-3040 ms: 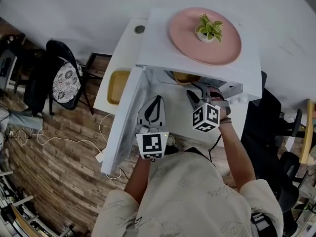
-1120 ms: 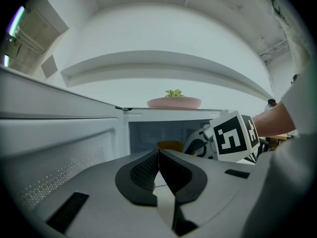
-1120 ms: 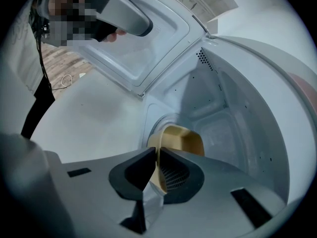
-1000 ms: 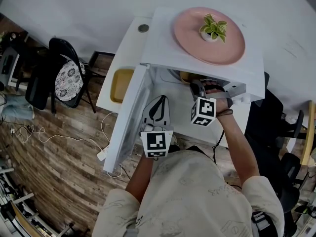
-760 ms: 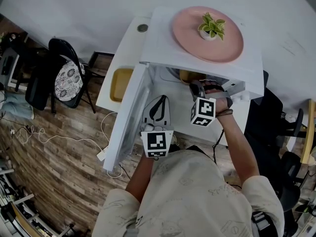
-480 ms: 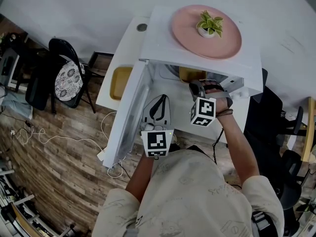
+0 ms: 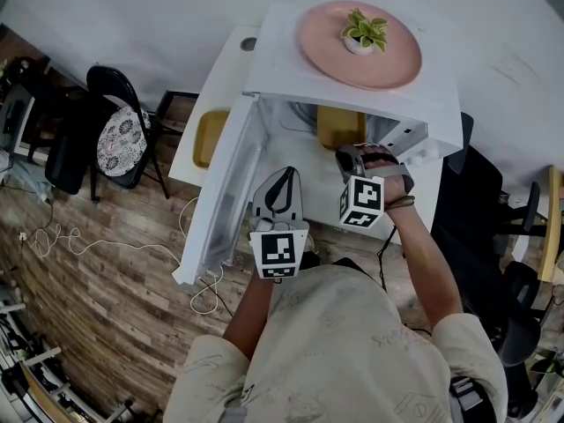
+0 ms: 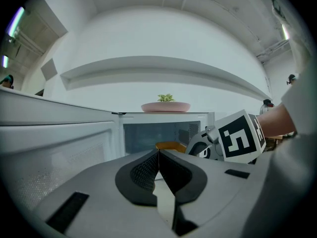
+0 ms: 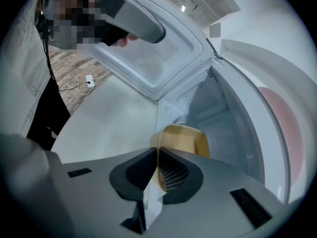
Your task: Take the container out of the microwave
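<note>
A yellow container [image 7: 340, 126] sits at the mouth of the white microwave [image 7: 291, 77], whose door [image 7: 220, 201] hangs open to the left. My right gripper [image 7: 345, 157] is shut on the container's near rim; in the right gripper view the thin yellow wall [image 9: 185, 140] runs between the pads of that gripper [image 9: 157, 155]. My left gripper [image 7: 280, 179] is shut and empty, in front of the opening beside the door. From the left gripper [image 8: 158, 152] view, the container [image 8: 168, 146] shows just past the jaws, with the right gripper's marker cube [image 8: 240, 138] beside it.
A pink plate [image 7: 357, 47] with a small potted plant [image 7: 363, 32] lies on top of the microwave. A yellow tray [image 7: 210, 137] lies on the white table left of the door. A black chair [image 7: 110, 139] stands on the wooden floor at left.
The right gripper has drawn back toward me with the container, which now shows further out of the microwave's opening. The left gripper has shifted slightly, still shut.
</note>
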`<state>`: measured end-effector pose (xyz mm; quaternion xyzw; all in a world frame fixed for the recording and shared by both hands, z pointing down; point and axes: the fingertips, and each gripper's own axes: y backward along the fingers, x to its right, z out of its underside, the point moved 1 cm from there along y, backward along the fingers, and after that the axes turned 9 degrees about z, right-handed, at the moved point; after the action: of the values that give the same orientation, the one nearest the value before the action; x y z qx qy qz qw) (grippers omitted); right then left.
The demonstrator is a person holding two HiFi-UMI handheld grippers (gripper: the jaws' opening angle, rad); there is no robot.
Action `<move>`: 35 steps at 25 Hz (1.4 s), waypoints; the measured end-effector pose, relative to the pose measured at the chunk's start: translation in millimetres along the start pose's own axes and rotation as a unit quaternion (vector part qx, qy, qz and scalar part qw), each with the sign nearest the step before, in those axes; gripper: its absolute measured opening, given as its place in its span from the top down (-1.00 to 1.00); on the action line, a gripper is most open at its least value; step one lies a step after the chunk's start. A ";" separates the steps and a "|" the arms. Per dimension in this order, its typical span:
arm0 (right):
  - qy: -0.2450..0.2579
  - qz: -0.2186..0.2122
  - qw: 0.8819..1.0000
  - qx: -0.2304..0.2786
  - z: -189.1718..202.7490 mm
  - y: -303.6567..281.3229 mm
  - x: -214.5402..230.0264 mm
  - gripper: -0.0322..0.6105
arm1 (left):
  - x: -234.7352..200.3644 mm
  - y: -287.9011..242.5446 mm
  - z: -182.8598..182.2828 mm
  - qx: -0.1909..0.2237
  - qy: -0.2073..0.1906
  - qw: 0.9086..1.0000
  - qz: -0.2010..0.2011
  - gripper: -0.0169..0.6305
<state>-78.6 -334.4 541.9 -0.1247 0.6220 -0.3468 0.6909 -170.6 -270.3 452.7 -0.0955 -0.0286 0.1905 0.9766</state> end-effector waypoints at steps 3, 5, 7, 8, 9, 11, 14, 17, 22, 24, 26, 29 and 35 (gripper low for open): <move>-0.002 -0.003 1.000 0.001 4.1 8.3 -8.9 0.79 | 7.0 4.7 0.1 0.000 -0.001 1.000 -0.002 0.92; -0.007 -0.007 1.000 0.004 5.2 15.1 -14.2 0.79 | 12.3 7.9 -1.1 0.001 -0.003 1.000 -0.004 0.92; -0.009 -0.009 1.000 0.008 4.8 22.8 -19.6 0.79 | 18.1 12.1 -2.4 0.002 -0.004 1.000 -0.008 0.92; -0.010 -0.010 1.000 0.011 4.3 26.8 -22.9 0.79 | 21.0 14.7 -3.0 0.003 -0.005 1.000 -0.010 0.92; -0.011 -0.012 1.000 0.014 3.9 30.7 -26.7 0.79 | 23.7 17.7 -3.9 0.004 -0.005 1.000 -0.014 0.92; -0.011 -0.018 1.000 0.019 3.3 38.2 -35.0 0.79 | 27.8 25.3 -5.9 0.008 -0.007 1.000 -0.026 0.92; -0.009 -0.023 0.999 0.025 3.8 50.1 -44.5 0.79 | 35.4 36.0 -7.5 0.009 -0.004 0.999 -0.037 0.92; -0.008 -0.028 0.999 0.028 6.9 63.0 -55.8 0.79 | 46.7 47.1 -5.8 0.005 -0.004 0.999 -0.042 0.92; -0.002 -0.036 0.999 0.035 6.2 88.6 -78.2 0.79 | 66.7 73.2 -3.5 0.000 -0.002 0.999 -0.052 0.92; -0.006 -0.039 0.999 0.037 6.5 98.2 -86.8 0.79 | 74.6 82.7 -2.0 -0.002 -0.002 0.998 -0.055 0.92; -0.007 -0.040 0.998 0.040 7.3 107.6 -94.4 0.79 | 82.1 91.2 0.1 -0.004 -0.004 0.998 -0.058 0.92; -0.010 -0.040 0.998 0.041 9.7 122.4 -105.0 0.79 | 93.9 103.9 2.8 -0.006 -0.006 0.998 -0.061 0.92; -0.018 -0.042 0.998 0.039 15.5 153.0 -128.4 0.79 | 118.4 127.9 7.1 -0.006 -0.007 0.998 -0.060 0.92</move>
<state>-12.5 -145.6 551.8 -0.1295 0.5898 -0.3975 0.6909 -108.5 -108.0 436.7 -0.0984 -0.0424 0.1316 0.9855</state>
